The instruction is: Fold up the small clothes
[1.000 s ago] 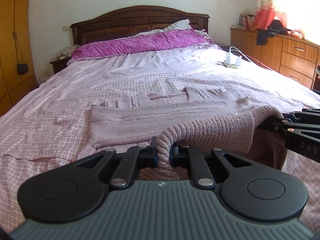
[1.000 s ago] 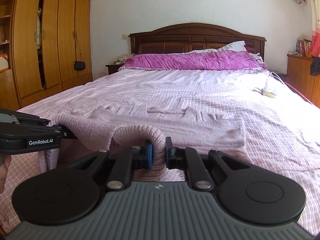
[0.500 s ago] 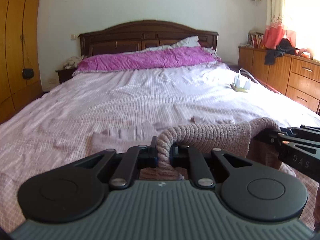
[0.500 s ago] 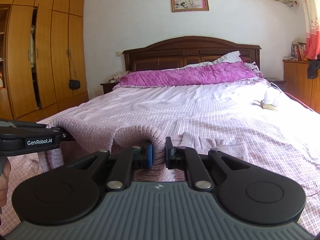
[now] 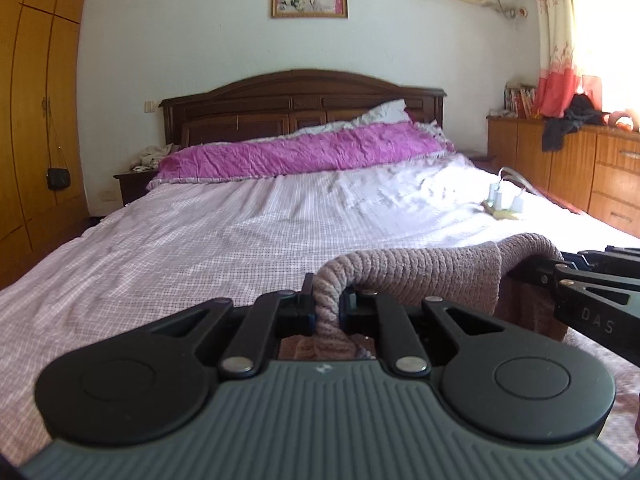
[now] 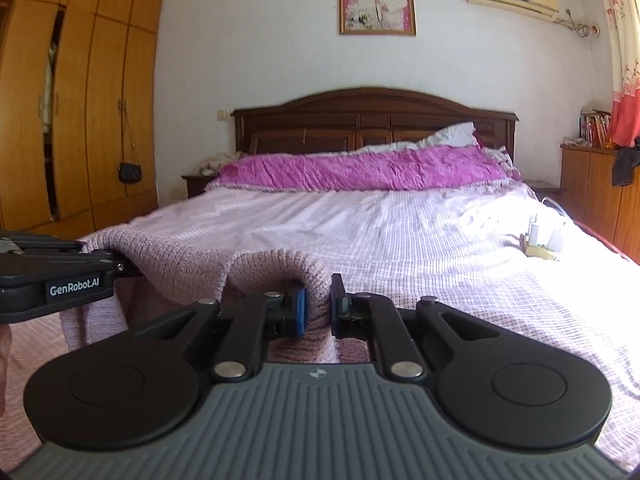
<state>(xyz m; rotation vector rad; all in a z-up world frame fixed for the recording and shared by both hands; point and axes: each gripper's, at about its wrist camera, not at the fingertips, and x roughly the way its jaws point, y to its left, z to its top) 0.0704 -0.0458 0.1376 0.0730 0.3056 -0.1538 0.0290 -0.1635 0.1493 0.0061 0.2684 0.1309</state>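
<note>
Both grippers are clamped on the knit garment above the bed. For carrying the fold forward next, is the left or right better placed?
Neither clearly. The left gripper and right gripper each pinch the knit garment at similar height, side by side, with open bedspread ahead. Probably both move together.

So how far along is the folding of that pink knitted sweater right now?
Early to midway. Done: both claws have a grip, the left claw and the right claw each shut on a bunched edge of the pink knitted sweater, holding it up over the bed. In hand: carrying that edge. Left: laying it down, squaring the fold. No finished fold shows in these views.
</note>
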